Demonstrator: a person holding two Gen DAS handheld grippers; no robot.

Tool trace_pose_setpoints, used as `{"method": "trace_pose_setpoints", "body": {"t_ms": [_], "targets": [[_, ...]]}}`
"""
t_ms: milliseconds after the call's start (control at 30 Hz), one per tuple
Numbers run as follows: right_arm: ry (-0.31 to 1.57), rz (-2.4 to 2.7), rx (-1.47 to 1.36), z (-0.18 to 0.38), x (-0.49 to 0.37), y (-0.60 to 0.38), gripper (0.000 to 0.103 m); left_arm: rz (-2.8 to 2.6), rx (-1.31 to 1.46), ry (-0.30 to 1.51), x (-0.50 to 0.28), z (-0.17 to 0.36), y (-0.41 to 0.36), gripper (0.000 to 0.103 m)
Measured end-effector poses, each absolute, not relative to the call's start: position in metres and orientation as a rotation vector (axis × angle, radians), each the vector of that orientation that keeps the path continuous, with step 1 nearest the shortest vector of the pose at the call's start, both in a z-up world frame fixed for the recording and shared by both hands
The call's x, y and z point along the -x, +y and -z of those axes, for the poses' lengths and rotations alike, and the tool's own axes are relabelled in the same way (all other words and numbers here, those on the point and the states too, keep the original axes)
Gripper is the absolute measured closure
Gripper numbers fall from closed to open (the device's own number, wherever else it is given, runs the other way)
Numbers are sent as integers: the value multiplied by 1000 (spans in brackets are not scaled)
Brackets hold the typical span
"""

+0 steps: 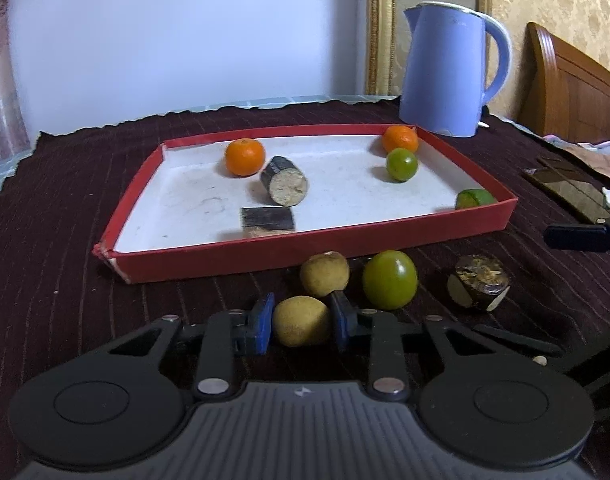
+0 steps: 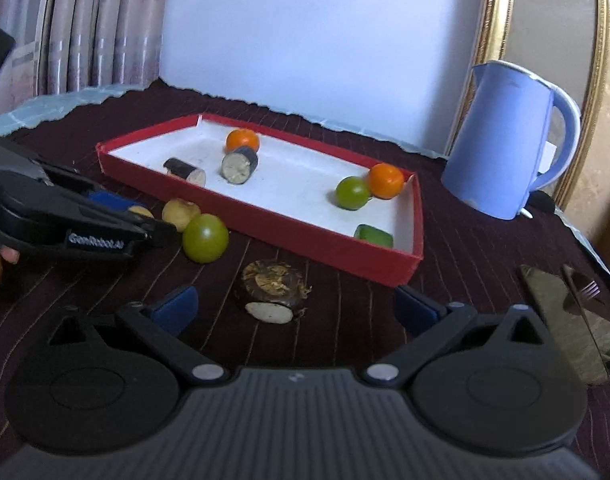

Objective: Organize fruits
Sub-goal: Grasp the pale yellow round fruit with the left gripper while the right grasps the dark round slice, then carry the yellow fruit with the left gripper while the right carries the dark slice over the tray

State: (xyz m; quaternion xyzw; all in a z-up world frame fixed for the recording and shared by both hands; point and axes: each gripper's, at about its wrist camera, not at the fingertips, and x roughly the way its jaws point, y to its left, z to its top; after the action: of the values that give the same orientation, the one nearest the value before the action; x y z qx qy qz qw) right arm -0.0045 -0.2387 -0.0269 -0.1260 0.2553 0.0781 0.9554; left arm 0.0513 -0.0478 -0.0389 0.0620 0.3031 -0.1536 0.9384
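So the shallow red cardboard tray with the white floor [image 1: 481,216] already holds two oranges, green fruits and dark cut pieces. Out on the dark maroon striped cloth [image 1: 65,300], the left gripper [image 1: 302,322] is clamped on a small round tan fruit [image 1: 301,320] just in front of the tray. The right gripper [image 2: 295,310] stands wide open around a dark brown peeled chunk [image 2: 273,286], not pinching. Pickup stage, I'd say; next is a lift over the near wall.
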Motion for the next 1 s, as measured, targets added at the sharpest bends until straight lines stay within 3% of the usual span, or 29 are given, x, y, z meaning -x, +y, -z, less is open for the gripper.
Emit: {"method": "trace_pose_setpoints", "body": {"t_ms": [100,167,267,433,1000], "targets": [[551,-183,265,29,-3,-237,11,277,-129,618,-50,38,-44,73],[567,-179,251,30,-10,-238,12,258,-128,614,-49,37,-41,73],[591,-190,215,32,-19,-239,24,233,-137,609,-49,37,-40,73],[604,-233,155,32,-22,-241,65,225,-140,610,-49,39,-42,73],[532,-143,75,17,-9,-236,65,200,-116,576,-42,20,-41,73]]}}
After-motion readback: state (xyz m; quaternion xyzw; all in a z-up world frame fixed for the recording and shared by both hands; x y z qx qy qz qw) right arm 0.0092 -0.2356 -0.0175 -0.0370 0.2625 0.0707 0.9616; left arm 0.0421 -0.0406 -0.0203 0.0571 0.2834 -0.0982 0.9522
